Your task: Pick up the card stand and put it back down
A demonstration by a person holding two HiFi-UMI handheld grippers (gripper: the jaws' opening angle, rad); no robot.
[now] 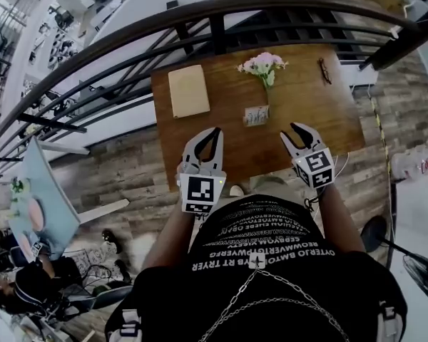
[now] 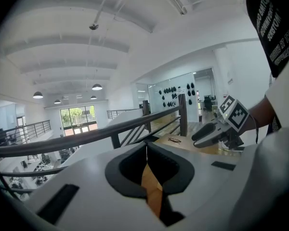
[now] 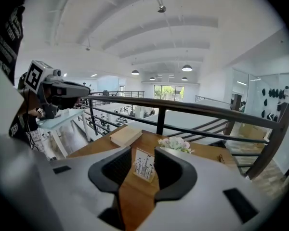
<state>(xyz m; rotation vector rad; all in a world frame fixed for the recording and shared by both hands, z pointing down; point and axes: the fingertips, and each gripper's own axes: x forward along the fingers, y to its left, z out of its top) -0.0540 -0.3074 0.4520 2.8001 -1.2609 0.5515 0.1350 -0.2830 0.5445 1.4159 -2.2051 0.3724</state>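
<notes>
The card stand (image 1: 257,115), a small white printed card standing upright, sits near the middle of the wooden table (image 1: 200,130), just in front of a flower sprig (image 1: 264,64). My right gripper (image 1: 299,130) hovers to its right over the table's near edge, apart from it. In the right gripper view the card stand (image 3: 145,167) shows ahead through the gap of the open right gripper (image 3: 143,152), untouched by either pad. My left gripper (image 1: 215,131) hovers to the card's left with its tips together and nothing in them. The left gripper (image 2: 146,150) shows only a thin seam.
A tan book (image 1: 188,90) lies at the table's back left. A small dark object (image 1: 324,70) lies at the back right. A black railing (image 1: 221,9) curves just behind the table, with an open drop beyond. The person's torso fills the bottom of the head view.
</notes>
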